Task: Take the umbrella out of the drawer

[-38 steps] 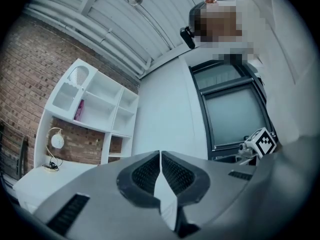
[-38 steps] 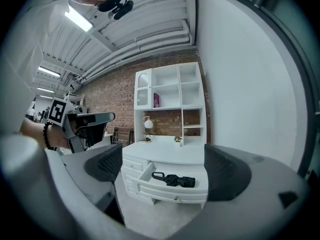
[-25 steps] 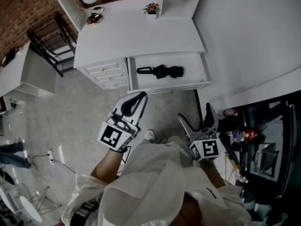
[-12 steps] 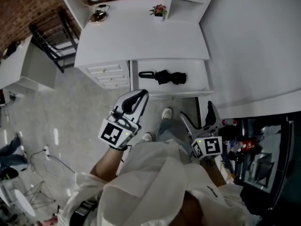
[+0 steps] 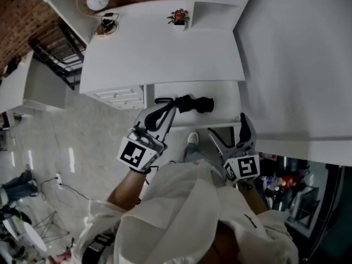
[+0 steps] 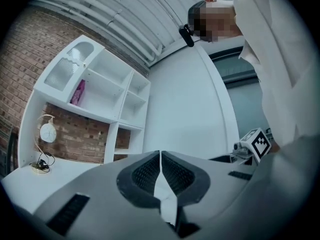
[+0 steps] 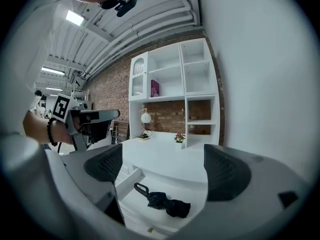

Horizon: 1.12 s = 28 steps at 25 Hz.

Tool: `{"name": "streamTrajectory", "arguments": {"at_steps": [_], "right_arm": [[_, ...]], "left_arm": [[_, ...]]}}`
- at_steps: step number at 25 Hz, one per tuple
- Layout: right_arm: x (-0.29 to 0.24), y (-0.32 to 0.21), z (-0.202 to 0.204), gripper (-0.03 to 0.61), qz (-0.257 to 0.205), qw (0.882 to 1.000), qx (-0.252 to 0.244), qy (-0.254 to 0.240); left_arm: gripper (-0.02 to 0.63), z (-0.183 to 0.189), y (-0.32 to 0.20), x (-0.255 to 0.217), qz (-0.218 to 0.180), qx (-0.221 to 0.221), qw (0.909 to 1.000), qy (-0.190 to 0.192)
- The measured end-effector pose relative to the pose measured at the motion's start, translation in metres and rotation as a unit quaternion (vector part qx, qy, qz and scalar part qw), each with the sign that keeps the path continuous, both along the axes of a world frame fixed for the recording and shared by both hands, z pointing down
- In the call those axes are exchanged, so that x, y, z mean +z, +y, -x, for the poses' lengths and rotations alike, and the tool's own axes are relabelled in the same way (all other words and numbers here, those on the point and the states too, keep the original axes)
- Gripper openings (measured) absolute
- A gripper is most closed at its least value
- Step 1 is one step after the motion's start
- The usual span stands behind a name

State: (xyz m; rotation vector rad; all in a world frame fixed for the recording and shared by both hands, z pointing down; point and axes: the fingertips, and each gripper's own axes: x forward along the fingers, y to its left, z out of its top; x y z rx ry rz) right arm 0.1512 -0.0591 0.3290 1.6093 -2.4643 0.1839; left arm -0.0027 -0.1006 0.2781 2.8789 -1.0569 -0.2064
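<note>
One umbrella in one drawer — left tool pressed together, empty; right tool spread wide.

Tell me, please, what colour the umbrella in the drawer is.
Black; the umbrella shows best in the right gripper view.

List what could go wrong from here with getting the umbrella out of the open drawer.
1. The left tool is shut near the umbrella; unless it opens, it may just shove it deeper into the drawer.
2. The right tool is open but hangs short of the drawer, so a one-tool lift may slip.
</note>
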Motion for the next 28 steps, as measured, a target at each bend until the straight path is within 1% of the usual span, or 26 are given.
{"name": "streamTrajectory", "arguments": {"at_steps": [6,12,14,16,21,23,26,28], "right_arm": [[0.015,-0.063,-0.034,0.5,0.016,1.0,-0.025,0.0],[0.035,-0.106,-0.051,0.5,0.036,0.997,-0.064,0.001],[0.046,-0.116,-0.054,0.5,0.051,0.996,-0.078,0.005],[0.06,-0.123,-0.054,0.5,0.064,0.993,-0.099,0.016],[0.103,-0.132,-0.042,0.5,0.098,0.979,-0.17,0.057],[0.123,-0.138,-0.037,0.5,0.107,0.973,-0.192,0.076],[0.153,-0.15,-0.024,0.5,0.127,0.96,-0.223,0.11],[0.175,-0.156,-0.016,0.5,0.146,0.949,-0.245,0.136]], "left_arm": [[0.032,-0.039,-0.061,0.01,0.017,-0.014,0.9997,-0.013],[0.032,-0.064,-0.102,0.023,0.031,-0.036,0.9986,-0.025],[0.032,-0.07,-0.111,0.031,0.035,-0.044,0.9978,-0.036],[0.032,-0.074,-0.118,0.043,0.041,-0.049,0.9963,-0.057],[0.032,-0.069,-0.125,0.081,0.08,-0.063,0.991,-0.087],[0.032,-0.068,-0.128,0.103,0.093,-0.056,0.9878,-0.112],[0.032,-0.067,-0.132,0.143,0.117,-0.026,0.9814,-0.15],[0.032,-0.071,-0.133,0.17,0.137,0.008,0.9743,-0.179]]}}
